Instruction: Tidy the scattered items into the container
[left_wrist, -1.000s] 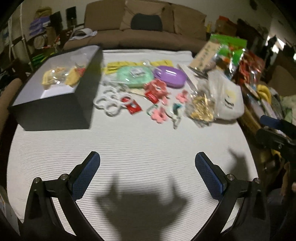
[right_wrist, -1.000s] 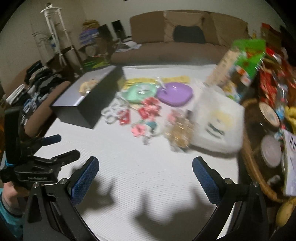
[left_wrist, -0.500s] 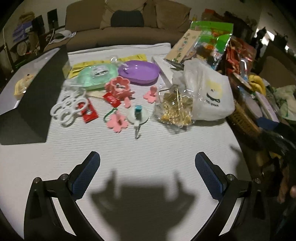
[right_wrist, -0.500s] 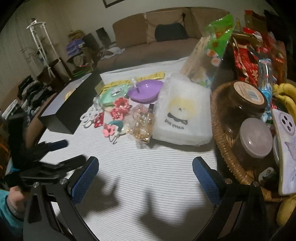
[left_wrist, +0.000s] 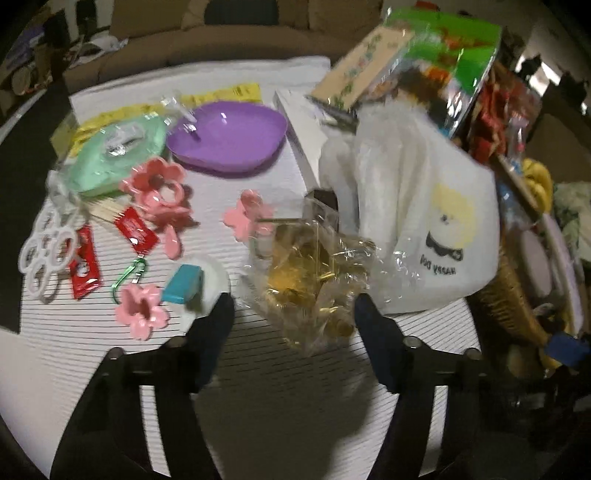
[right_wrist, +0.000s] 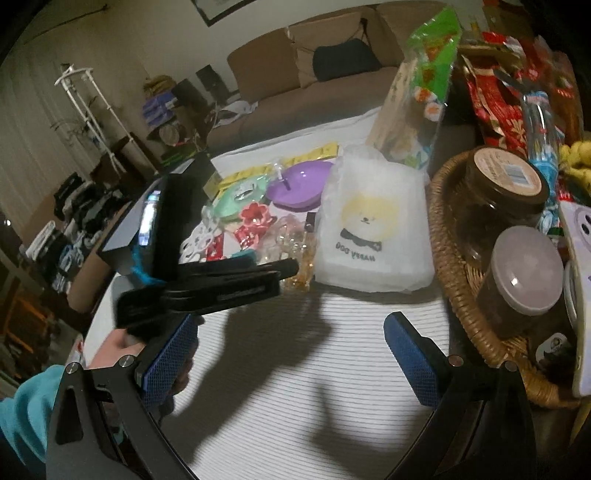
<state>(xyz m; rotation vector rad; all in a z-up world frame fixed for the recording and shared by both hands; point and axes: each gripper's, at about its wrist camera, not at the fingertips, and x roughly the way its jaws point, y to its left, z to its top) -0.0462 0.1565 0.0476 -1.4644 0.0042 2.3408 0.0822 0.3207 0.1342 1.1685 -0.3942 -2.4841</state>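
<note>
Change: left tool (left_wrist: 293, 314) now low over the clutter, where a second ago it looked across bare cloth from well back; its jaws have just been closing, from fully spread to roughly half.
Between jaws: clear packet of gold pieces (left_wrist: 314, 273), its near end in the gap. Blur hides whether the pads press on it; cannot tell if pinched.
Meaning for task: judged as the start of a pick, packet being the next item for the container. Grip not confirmed.
Packet position: centre of left wrist view, on the striped table (left_wrist: 280, 406), touching the white dog-print bag (left_wrist: 436, 229) to its right; pink flower clip (left_wrist: 142, 312) and teal clip (left_wrist: 183, 284) lie lower left of it.
Container: black box (right_wrist: 125, 232), left-middle of right wrist view, largely behind the left tool's body; well apart from the packet.
Right tool (right_wrist: 290, 354): spread wide, nothing between the jaws, over bare table near the wicker basket (right_wrist: 454, 295).
</note>
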